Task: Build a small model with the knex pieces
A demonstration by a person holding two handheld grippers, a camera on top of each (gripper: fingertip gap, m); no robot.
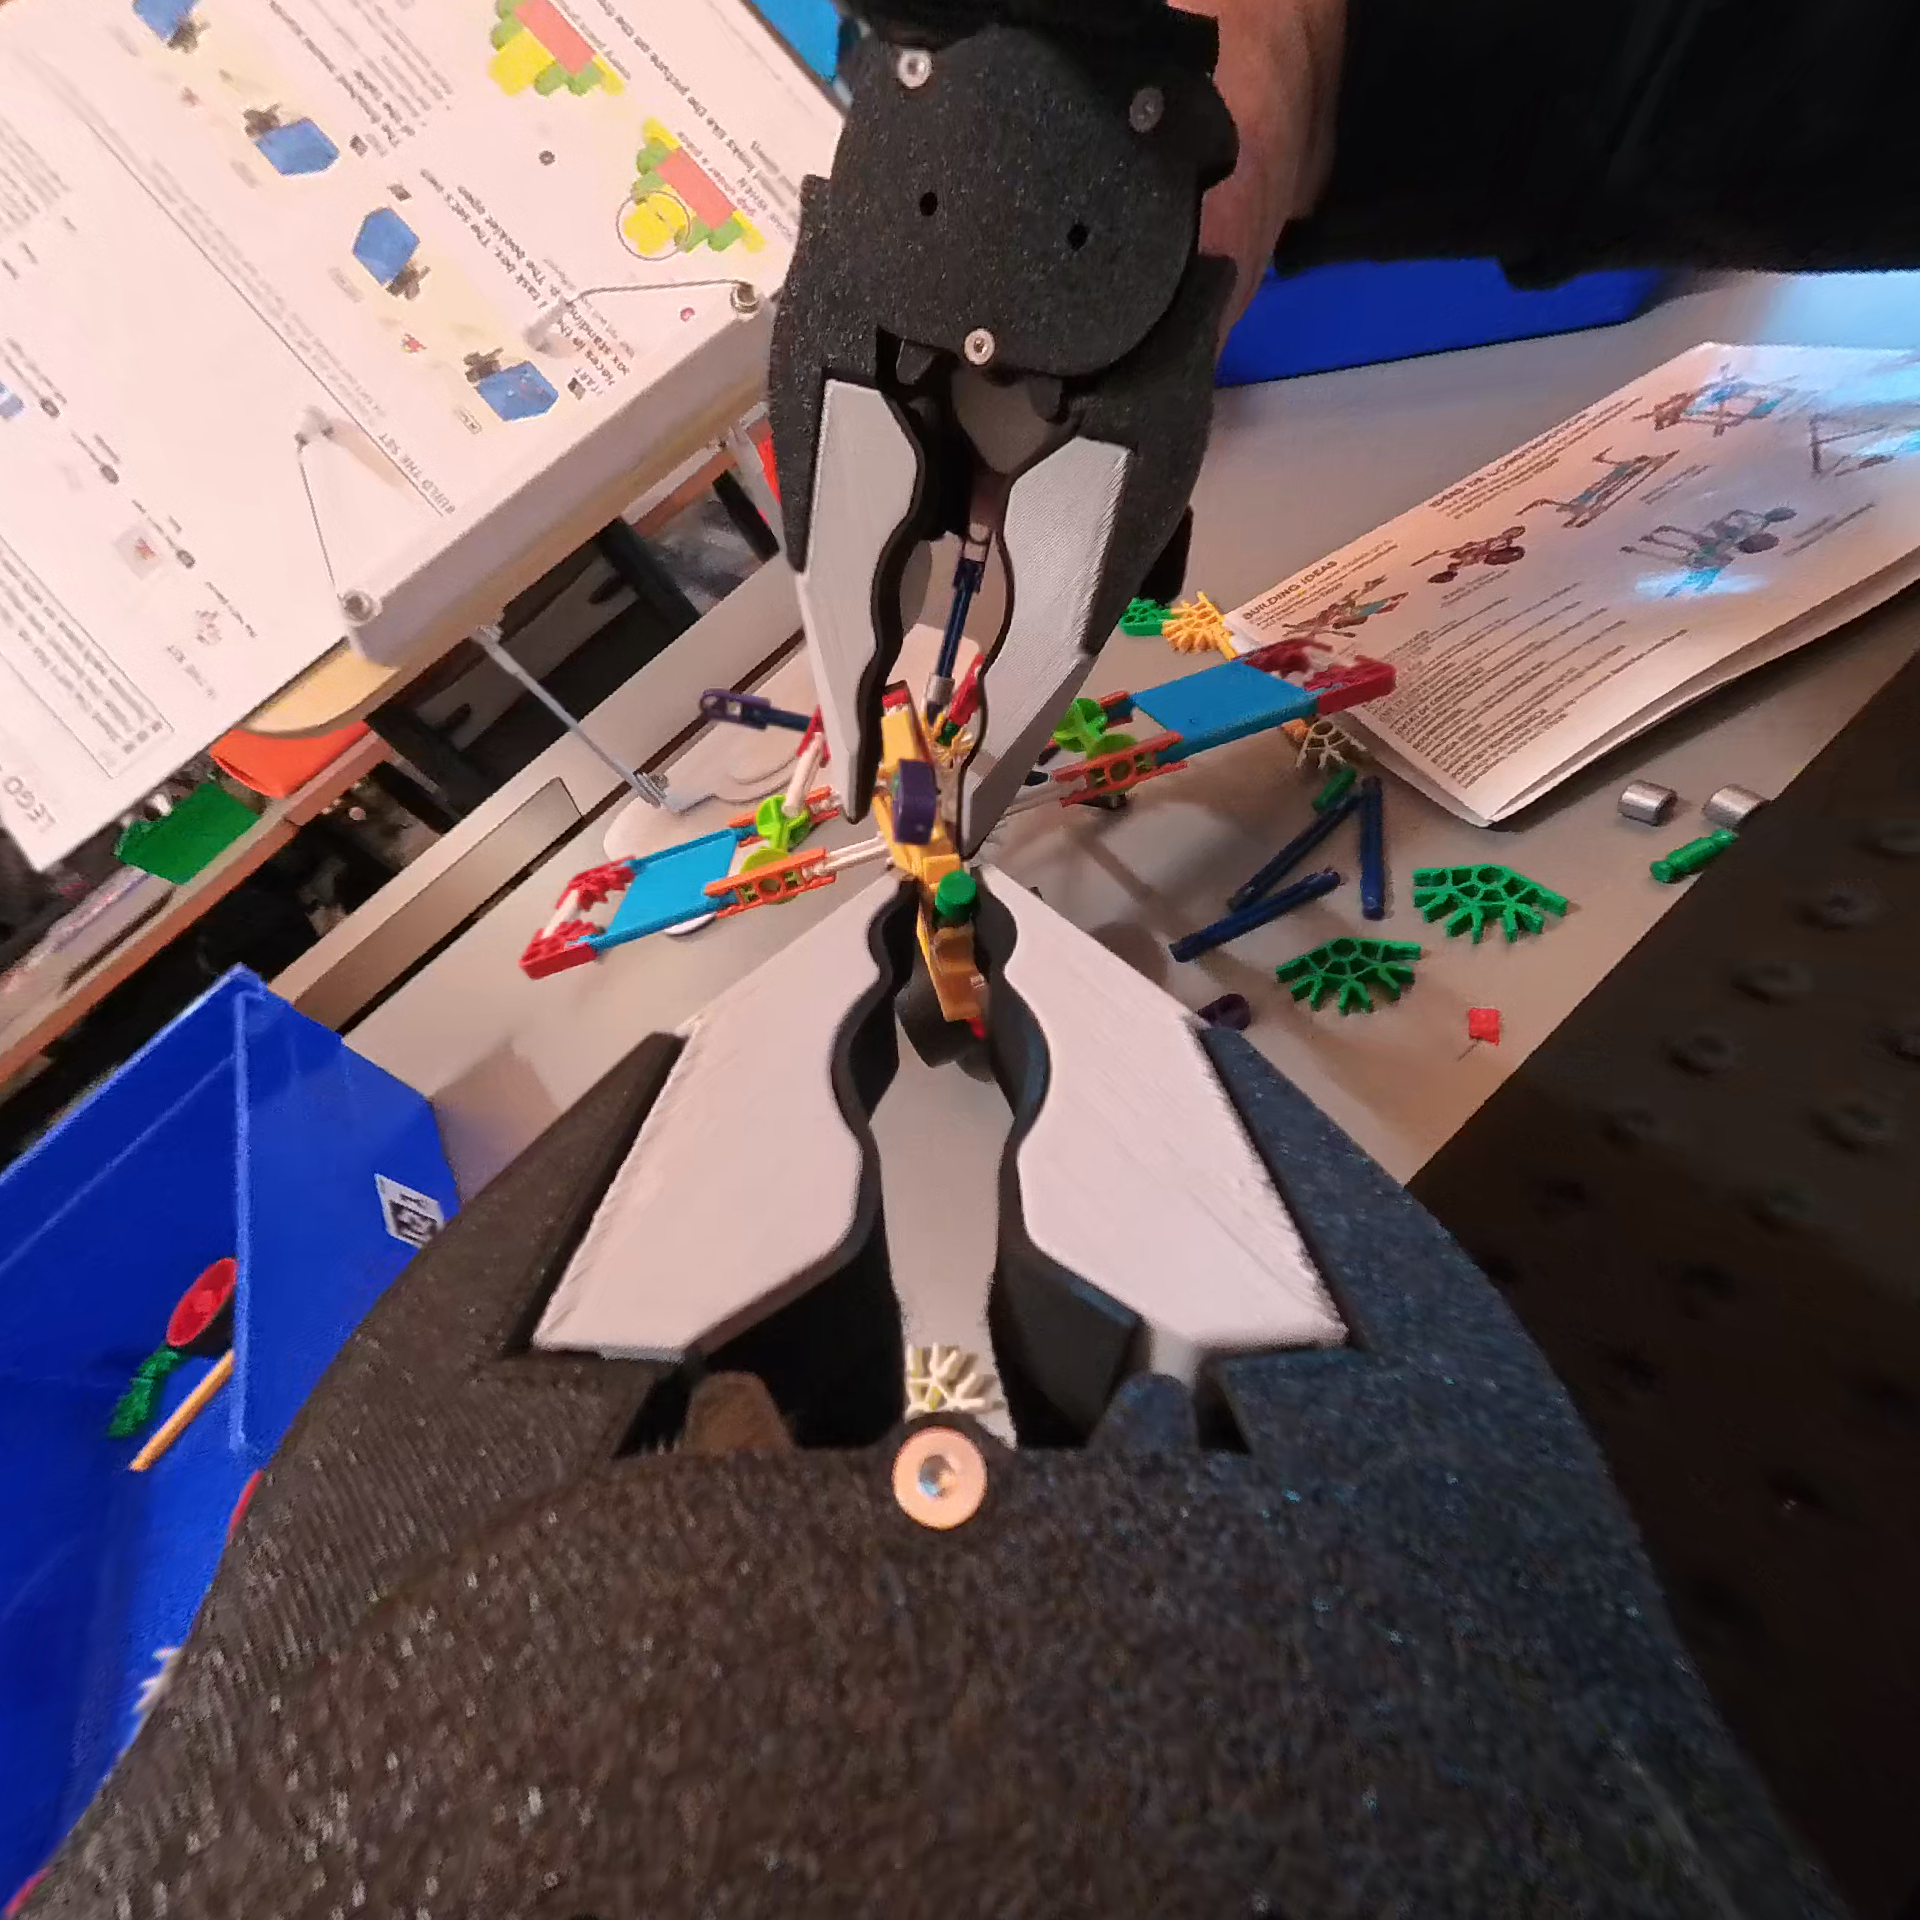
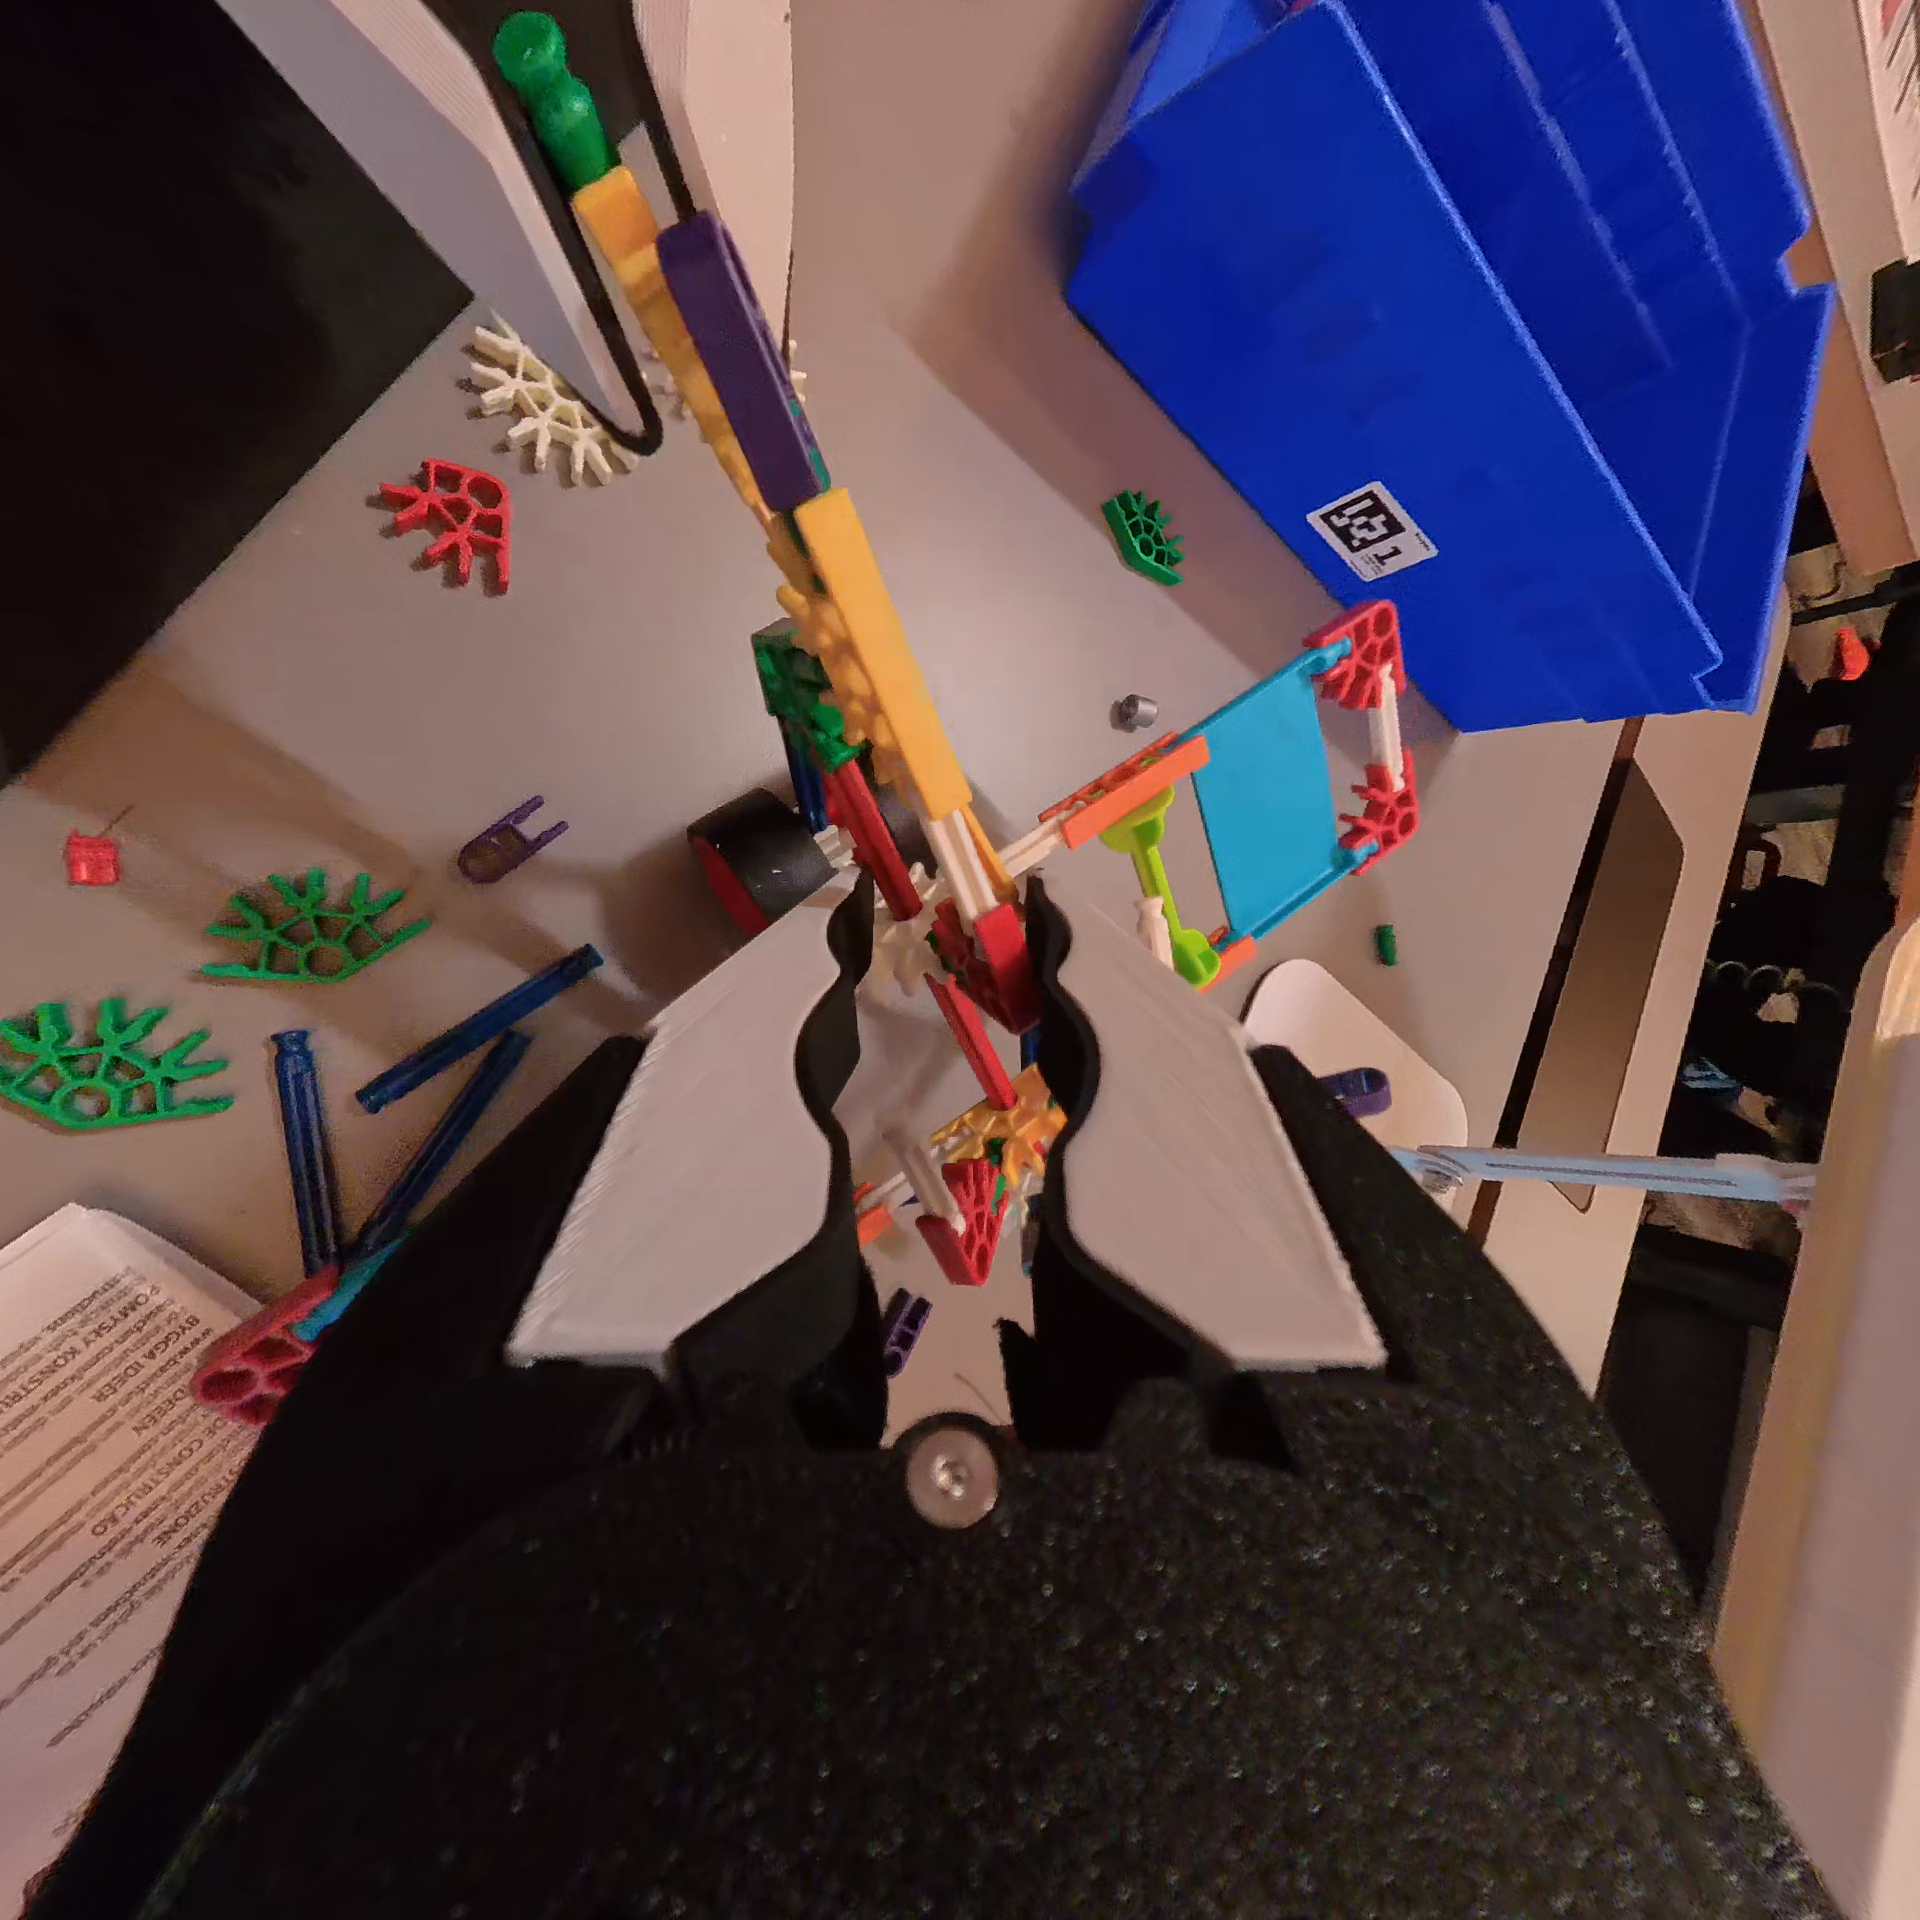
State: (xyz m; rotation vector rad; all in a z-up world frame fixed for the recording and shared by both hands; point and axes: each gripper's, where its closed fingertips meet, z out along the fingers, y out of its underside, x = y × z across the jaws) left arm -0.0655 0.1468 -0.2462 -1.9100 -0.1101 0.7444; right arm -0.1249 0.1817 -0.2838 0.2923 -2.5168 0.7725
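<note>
Left wrist view. The left hand-held gripper (image 1: 940, 888) pinches the yellow spine of a toy model (image 1: 925, 831) at its near end, just behind a green peg (image 1: 954, 899); a black wheel (image 1: 935, 1023) hangs between the fingers below the spine. The right hand-held gripper (image 1: 914, 821) comes in from above, its tips closed about the same model's hub, so the two grippers meet tip to tip with almost no gap. Two blue panels (image 1: 1221, 701) of the model reach out to either side over the grey bench (image 1: 1101, 1060). Right of the model lie dark blue rods (image 1: 1288, 862), green fan connectors (image 1: 1491, 899), grey sleeves (image 1: 1647, 803) and an open leaflet (image 1: 1621, 561); a black mat (image 1: 1714, 1195) borders the bench's right edge. A blue bin (image 1: 208, 1195) crowds the near left, and a tilted instruction board (image 1: 312, 312) overhangs the far left. Open bench remains only near right of the fingers.

Right wrist view. The right hand-held gripper (image 2: 951, 914) is pressed onto the red connector at the model (image 2: 894, 686) hub. The spine runs away to the left gripper's fingers (image 2: 468, 156) at top. The bin (image 2: 1455, 364) stands well apart to the upper right; rods (image 2: 436, 1091), green connectors (image 2: 312, 925) and a red connector (image 2: 457, 520) scatter the left bench (image 2: 623, 675).
</note>
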